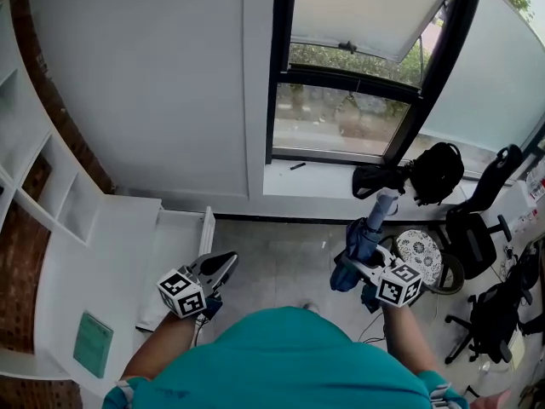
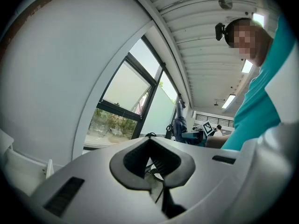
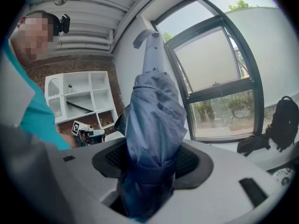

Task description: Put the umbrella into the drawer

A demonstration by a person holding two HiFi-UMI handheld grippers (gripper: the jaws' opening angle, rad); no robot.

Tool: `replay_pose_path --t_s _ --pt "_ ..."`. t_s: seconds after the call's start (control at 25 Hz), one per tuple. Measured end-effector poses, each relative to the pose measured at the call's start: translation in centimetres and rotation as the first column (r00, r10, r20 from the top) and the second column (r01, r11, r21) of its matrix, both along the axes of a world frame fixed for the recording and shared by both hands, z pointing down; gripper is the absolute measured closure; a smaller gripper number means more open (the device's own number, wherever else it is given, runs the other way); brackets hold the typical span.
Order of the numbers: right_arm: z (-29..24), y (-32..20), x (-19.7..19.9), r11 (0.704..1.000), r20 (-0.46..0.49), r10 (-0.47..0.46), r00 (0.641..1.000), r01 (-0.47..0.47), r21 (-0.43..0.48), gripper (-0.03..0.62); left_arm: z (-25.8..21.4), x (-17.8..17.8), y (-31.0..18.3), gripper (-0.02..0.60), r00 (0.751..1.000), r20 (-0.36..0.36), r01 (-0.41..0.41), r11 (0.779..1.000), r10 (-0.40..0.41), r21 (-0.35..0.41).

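A folded blue umbrella [image 1: 366, 235] with a pale handle [image 1: 385, 201] stands upright in my right gripper [image 1: 356, 267], which is shut on its lower part. In the right gripper view the umbrella [image 3: 152, 120] fills the space between the jaws and its handle [image 3: 152, 50] points up. At the left, a white drawer [image 1: 173, 258] stands pulled out of the low white cabinet [image 1: 111, 254]. My left gripper [image 1: 223, 265] hovers just right of the drawer's front corner, jaws together with nothing in them. The left gripper view shows the umbrella [image 2: 179, 124] far off to the right.
A black backpack [image 1: 434, 173] lies on the window sill. Black office chairs [image 1: 473, 224] and a round patterned stool [image 1: 421, 254] stand at the right. A white shelf unit [image 1: 43, 186] lines the left wall. A green book [image 1: 92, 343] lies on the cabinet top.
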State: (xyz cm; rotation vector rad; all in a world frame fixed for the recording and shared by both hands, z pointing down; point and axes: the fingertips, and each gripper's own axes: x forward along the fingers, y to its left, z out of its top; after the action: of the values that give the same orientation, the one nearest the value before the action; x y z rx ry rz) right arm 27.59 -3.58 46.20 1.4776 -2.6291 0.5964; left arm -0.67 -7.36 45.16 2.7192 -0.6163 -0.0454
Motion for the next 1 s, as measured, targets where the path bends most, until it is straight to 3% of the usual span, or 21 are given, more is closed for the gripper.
replay_pose_path --t_s 0.32,0.56,0.76,1.0 --pt "1.1 -8.3 5.5 0.994 0.02 -0.108 0.994 0.108 0.018 0.326 0.3 4.6 -5.3 0.566 0.993 0.028 0.118 0.993 -0.119 0.023" --pt "0.9 -15.1 10.7 0.975 -0.002 -0.222 0.975 0.222 0.012 0.326 -0.1 10.5 -9.8 0.566 0.972 -0.013 0.234 0.972 -0.235 -0.016" --pt "2.1 -17.8 13.4 0.96 -0.03 -0.279 0.96 0.279 0.002 0.326 0.0 14.0 -12.2 0.566 0.967 -0.009 0.254 0.966 -0.255 -0.041" --pt "4.5 -19.2 12.9 0.971 0.032 -0.233 0.972 0.235 -0.039 0.326 0.6 13.4 -14.9 0.566 0.974 0.013 0.228 0.973 -0.227 -0.034"
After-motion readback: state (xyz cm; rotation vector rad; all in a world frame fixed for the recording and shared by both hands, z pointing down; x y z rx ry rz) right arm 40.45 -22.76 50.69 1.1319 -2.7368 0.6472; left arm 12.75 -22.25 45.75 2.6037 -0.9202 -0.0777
